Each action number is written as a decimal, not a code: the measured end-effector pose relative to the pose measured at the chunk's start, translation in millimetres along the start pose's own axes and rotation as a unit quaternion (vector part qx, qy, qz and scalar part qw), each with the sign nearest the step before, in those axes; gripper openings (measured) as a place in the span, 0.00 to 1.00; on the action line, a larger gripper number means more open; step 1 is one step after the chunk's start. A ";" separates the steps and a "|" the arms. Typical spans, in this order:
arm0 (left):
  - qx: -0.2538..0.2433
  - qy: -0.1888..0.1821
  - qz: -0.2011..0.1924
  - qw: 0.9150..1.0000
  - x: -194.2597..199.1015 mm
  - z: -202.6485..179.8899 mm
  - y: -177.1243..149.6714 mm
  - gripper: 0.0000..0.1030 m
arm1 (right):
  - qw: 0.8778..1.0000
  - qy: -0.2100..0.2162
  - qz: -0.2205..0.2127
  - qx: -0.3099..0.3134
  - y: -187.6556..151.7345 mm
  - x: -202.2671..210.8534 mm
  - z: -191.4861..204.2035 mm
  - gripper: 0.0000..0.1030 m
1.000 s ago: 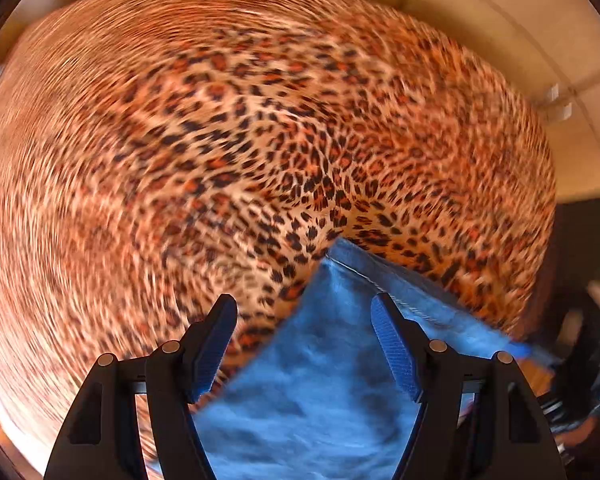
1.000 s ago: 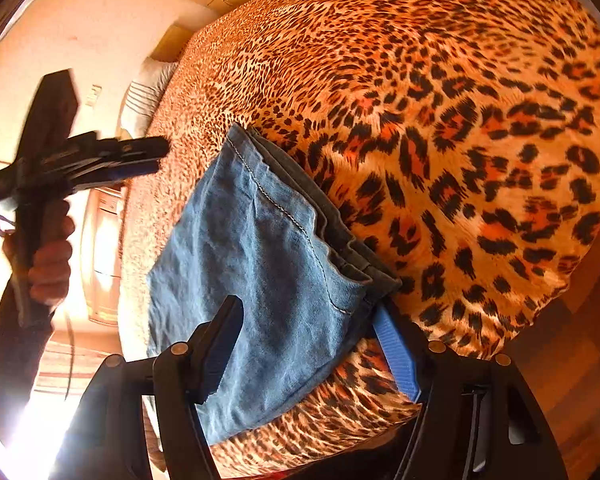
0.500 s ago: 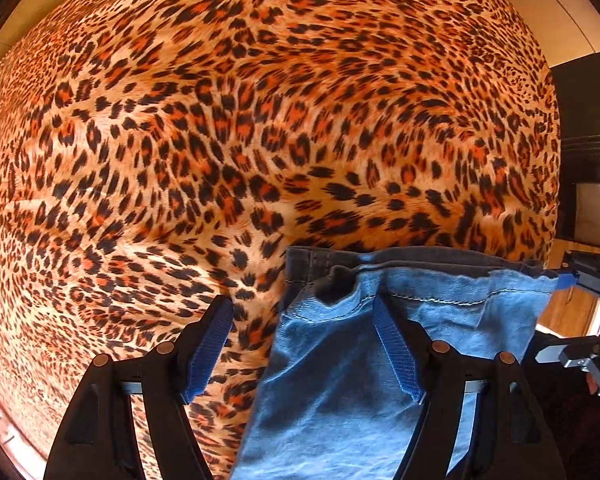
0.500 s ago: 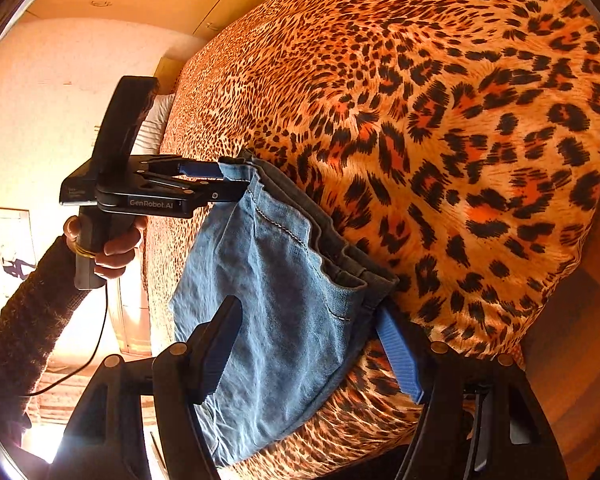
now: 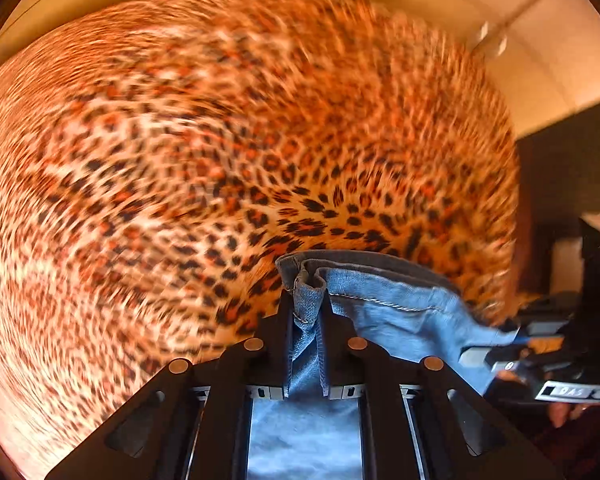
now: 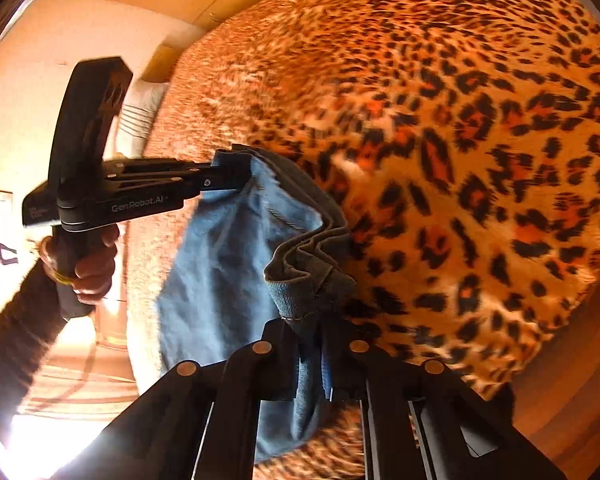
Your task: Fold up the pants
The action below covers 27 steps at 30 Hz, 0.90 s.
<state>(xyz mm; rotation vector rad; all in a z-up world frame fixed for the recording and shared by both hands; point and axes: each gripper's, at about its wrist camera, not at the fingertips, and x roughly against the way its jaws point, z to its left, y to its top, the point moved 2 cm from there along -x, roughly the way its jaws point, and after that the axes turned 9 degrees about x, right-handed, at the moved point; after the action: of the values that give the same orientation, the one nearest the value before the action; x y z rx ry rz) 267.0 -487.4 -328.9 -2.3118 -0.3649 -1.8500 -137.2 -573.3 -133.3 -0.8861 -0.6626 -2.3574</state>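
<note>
Blue denim pants [image 5: 384, 312] lie on a leopard-print bed cover [image 5: 180, 160], their end lifted. My left gripper [image 5: 306, 300] is closing tight, its pads pressing a bunched corner of the hem. In the right wrist view my right gripper [image 6: 310, 328] is likewise closing tight on the other bunched corner of the pants [image 6: 220, 272]. The left gripper [image 6: 236, 172] shows there at the far corner, held by a hand [image 6: 92, 264]. The right gripper [image 5: 512, 336] appears at the right edge of the left wrist view. The hem sags between both grips.
The bed cover [image 6: 460, 160] spreads wide beyond the pants. A striped pillow [image 6: 136, 120] lies at the bed's far end. A wood floor [image 6: 572, 400] runs along the bed's right side. Dark furniture [image 5: 572, 168] stands past the bed's edge.
Both grippers went from wide open around the hem to shut on its corners. The left one dropped onto its corner, and the hem now bunches and lifts off the bed.
</note>
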 end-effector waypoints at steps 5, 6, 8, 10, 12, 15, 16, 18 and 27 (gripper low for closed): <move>0.046 -0.021 -0.047 0.998 47.2 13.7 -27.2 0.09 | 0.997 0.016 0.000 0.070 2.1 19.5 43.6 0.07; 0.056 -0.025 -0.058 0.996 65.2 24.7 -39.3 0.09 | 0.996 0.018 0.003 0.088 0.9 22.7 55.2 0.08; 0.077 -0.026 -0.075 0.994 106.2 39.4 -70.1 0.09 | 0.992 0.021 0.009 0.123 -3.5 25.7 78.3 0.08; 0.100 -0.024 -0.087 0.991 141.9 50.1 -101.7 0.09 | 0.987 0.032 0.022 0.157 -9.0 25.6 102.8 0.09; 0.123 -0.016 -0.098 0.987 166.0 62.0 -132.7 0.09 | 0.978 0.040 0.042 0.199 -18.8 20.5 131.7 0.10; 0.171 -0.011 -0.107 0.979 187.8 82.6 -183.9 0.09 | 0.959 0.055 0.087 0.266 -44.4 4.5 173.6 0.11; 0.188 -0.009 -0.108 0.976 188.5 89.1 -200.2 0.10 | 0.949 0.060 0.108 0.291 -54.7 -6.1 189.0 0.11; 0.234 -0.009 -0.102 0.967 188.8 103.7 -241.8 0.10 | 0.927 0.066 0.153 0.335 -77.6 -28.5 212.7 0.11; 0.425 -0.003 -0.036 0.904 154.9 129.3 -406.8 0.10 | 0.786 -0.002 0.371 0.494 -198.7 -132.0 244.0 0.32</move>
<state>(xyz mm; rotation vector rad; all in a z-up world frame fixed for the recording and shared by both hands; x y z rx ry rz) 303.4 -48.5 -218.5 -1.6944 -1.0254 -1.2978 -68.4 -239.6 -114.5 -0.4901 -1.1224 -1.0391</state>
